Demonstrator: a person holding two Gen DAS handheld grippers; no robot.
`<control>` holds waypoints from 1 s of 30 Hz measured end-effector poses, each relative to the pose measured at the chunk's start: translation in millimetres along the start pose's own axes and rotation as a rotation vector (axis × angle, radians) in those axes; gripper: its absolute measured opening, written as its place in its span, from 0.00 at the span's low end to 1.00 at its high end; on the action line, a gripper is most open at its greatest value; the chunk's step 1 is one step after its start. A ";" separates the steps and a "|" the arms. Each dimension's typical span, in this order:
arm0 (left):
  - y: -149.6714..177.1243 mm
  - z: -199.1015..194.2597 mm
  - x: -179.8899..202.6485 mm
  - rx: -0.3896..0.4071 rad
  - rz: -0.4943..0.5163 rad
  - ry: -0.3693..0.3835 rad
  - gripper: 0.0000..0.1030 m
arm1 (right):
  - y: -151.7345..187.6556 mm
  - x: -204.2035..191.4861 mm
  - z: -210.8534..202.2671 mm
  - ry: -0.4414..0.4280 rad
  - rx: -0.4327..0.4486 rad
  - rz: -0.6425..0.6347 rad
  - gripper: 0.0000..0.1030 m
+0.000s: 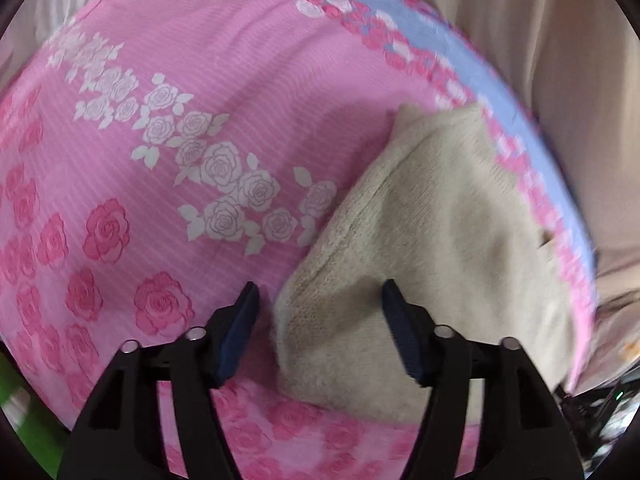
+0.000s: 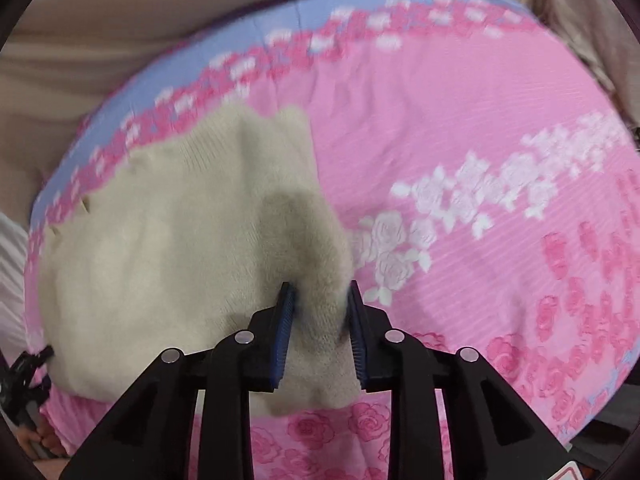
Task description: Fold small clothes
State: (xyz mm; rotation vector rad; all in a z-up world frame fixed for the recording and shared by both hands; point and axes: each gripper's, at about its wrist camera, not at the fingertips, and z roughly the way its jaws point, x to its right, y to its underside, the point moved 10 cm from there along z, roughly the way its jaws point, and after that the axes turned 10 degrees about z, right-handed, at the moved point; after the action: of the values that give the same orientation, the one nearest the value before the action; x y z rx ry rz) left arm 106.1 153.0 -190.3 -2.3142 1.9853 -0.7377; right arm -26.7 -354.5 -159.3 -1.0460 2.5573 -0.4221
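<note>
A cream knitted garment (image 1: 432, 232) lies bunched on the pink rose-print bedsheet (image 1: 200, 60), close to the sheet's blue border. My left gripper (image 1: 319, 294) hovers open over the garment's near corner, one finger above the sheet and the other above the knit, and nothing is pinched. In the right wrist view the same garment (image 2: 168, 240) spreads to the left on the sheet (image 2: 460, 120). My right gripper (image 2: 320, 294) has a thick fold of the knit filling the gap between its blue pads (image 2: 285, 320), which press on it.
The sheet's blue border (image 1: 440, 40) marks the bed's far edge, with beige draped cloth (image 1: 560, 60) beyond it. A green thing (image 1: 36, 428) shows at the lower left and dark clutter (image 1: 600, 412) at the lower right. Open pink sheet stretches away from the garment.
</note>
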 end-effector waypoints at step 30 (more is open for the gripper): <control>-25.1 -53.3 116.1 0.038 0.051 0.486 0.11 | 79.4 -232.8 87.7 -0.086 -0.288 -0.554 0.05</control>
State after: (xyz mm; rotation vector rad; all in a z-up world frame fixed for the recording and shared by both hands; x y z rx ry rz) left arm 121.2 65.2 -95.4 -2.2070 2.1570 -1.4337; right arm 117.2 -146.0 -222.5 -1.8432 2.2642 -0.1325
